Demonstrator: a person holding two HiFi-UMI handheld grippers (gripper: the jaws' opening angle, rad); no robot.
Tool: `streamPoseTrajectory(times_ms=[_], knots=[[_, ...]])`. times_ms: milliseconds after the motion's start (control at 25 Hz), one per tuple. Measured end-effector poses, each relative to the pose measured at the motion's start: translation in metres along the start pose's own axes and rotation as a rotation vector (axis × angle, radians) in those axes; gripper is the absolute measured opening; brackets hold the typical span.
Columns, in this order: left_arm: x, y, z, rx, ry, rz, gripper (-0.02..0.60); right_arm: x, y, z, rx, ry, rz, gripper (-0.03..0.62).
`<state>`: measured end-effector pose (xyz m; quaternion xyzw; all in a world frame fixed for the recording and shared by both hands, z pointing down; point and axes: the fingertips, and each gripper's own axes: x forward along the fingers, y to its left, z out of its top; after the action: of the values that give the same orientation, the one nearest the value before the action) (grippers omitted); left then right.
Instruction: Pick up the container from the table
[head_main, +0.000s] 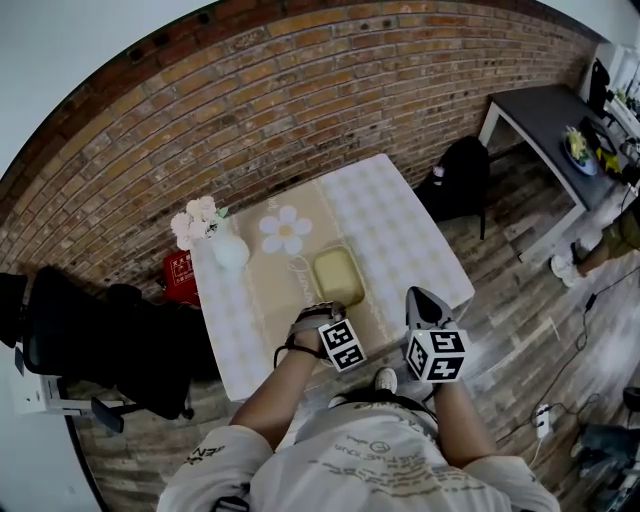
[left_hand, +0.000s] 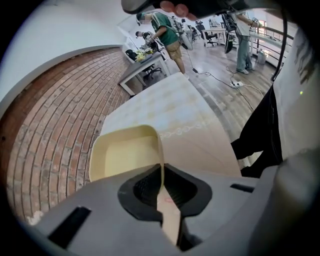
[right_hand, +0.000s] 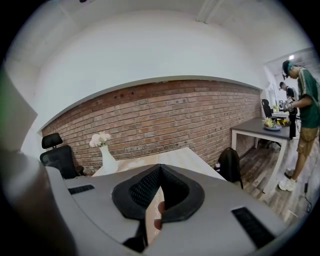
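Note:
A pale yellow, shallow rectangular container (head_main: 338, 275) lies near the middle of the table (head_main: 400, 230), on a beige runner. My left gripper (head_main: 320, 312) reaches down onto its near edge. In the left gripper view the container (left_hand: 125, 155) shows its empty inside, and its thin near wall runs between the jaws of the left gripper (left_hand: 162, 169), whose pads are closed against it. My right gripper (head_main: 424, 298) hovers over the table's near right part, apart from the container. In the right gripper view the right gripper (right_hand: 160, 169) has its tips together with nothing between them.
A white vase of pale flowers (head_main: 225, 245) and a daisy-shaped mat (head_main: 285, 230) sit at the table's far side. A black office chair (head_main: 100, 350) stands to the left, a black backpack (head_main: 462, 170) and a dark table (head_main: 545, 110) to the right. A person (right_hand: 300, 100) stands by that table.

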<state>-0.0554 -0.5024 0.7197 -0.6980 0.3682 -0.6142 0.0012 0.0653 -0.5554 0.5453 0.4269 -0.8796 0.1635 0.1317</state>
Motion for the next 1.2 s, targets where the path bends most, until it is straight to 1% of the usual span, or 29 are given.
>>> streamPoseTrajectory(times_ms=[160,400,600,800,960,1200], knots=[[-0.024,0.016,0.002,-0.054,-0.018,0.041,0.021,0.002,0.006,0.001,-0.011,-0.007,0.024,0.002],[-0.067,0.041,-0.006,-0.164,-0.035,0.101,0.021,0.009,0.021,0.004,-0.043,-0.024,0.071,0.002],[-0.097,0.051,-0.024,-0.223,-0.008,0.143,0.021,0.015,0.039,0.011,-0.071,-0.052,0.118,0.000],[-0.123,0.057,-0.044,-0.290,0.020,0.165,0.021,0.023,0.063,0.018,-0.101,-0.069,0.194,0.000],[-0.134,0.056,-0.061,-0.339,0.046,0.169,0.021,0.030,0.085,0.016,-0.123,-0.054,0.258,0.000],[-0.138,0.049,-0.084,-0.386,0.083,0.158,0.021,0.037,0.105,0.012,-0.142,-0.039,0.297,0.000]])
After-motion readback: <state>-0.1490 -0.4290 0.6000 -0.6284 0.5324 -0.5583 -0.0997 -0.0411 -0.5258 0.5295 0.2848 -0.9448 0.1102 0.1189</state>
